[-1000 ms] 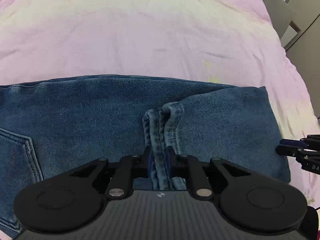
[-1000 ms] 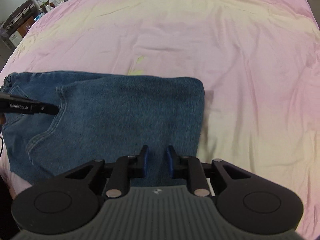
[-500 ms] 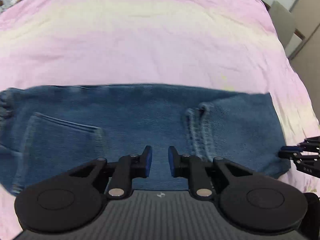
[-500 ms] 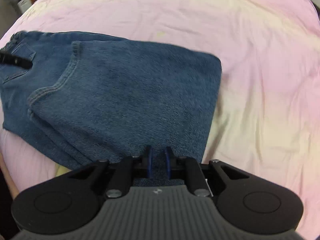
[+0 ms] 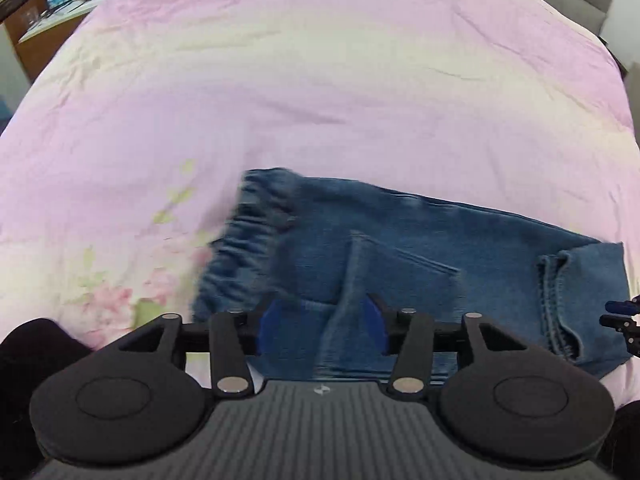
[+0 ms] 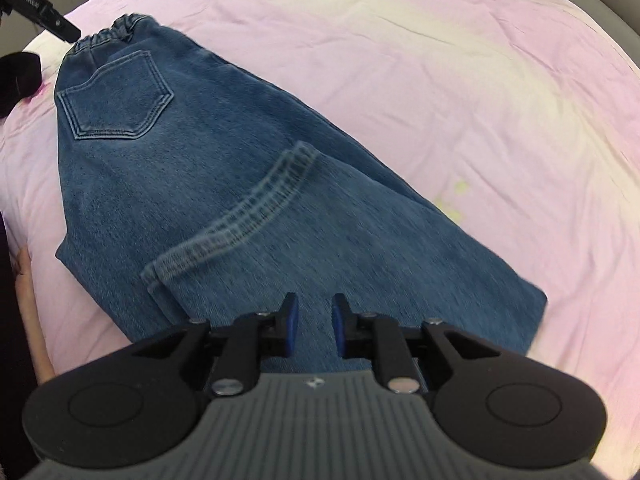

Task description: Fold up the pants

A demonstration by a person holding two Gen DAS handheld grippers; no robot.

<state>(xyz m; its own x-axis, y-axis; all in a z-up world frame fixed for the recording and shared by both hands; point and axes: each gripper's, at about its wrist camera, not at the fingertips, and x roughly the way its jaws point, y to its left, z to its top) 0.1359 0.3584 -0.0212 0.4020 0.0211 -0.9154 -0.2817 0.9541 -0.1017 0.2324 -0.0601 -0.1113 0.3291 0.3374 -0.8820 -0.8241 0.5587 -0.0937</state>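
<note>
- We see the folded pants (image 6: 224,184) lying flat on the pink bedsheet (image 6: 460,80), running in the right wrist view from the elastic waistband (image 6: 108,32) at upper left down to the folded edge at lower right.
- In the left wrist view the pants (image 5: 420,248) fill the lower right, the waistband (image 5: 256,216) blurred at centre.
- A back pocket (image 6: 116,96) faces up near the waistband; the stitched leg hems (image 6: 240,216) lie across the middle of the denim.
- Our left gripper (image 5: 322,328) hangs over the pocket area with its jaws spread wide; they have just been opening, and nothing sits between the blue pads (image 5: 268,328).
- Our right gripper (image 6: 313,330) hovers at the bottom centre over the denim near the folded end, jaws a narrow gap apart, with no cloth pinched between them.
- The left gripper's tip (image 6: 36,8) shows at the upper left of the right wrist view, just beside the waistband.
- A floral print (image 5: 120,280) marks the sheet at lower left.
</note>
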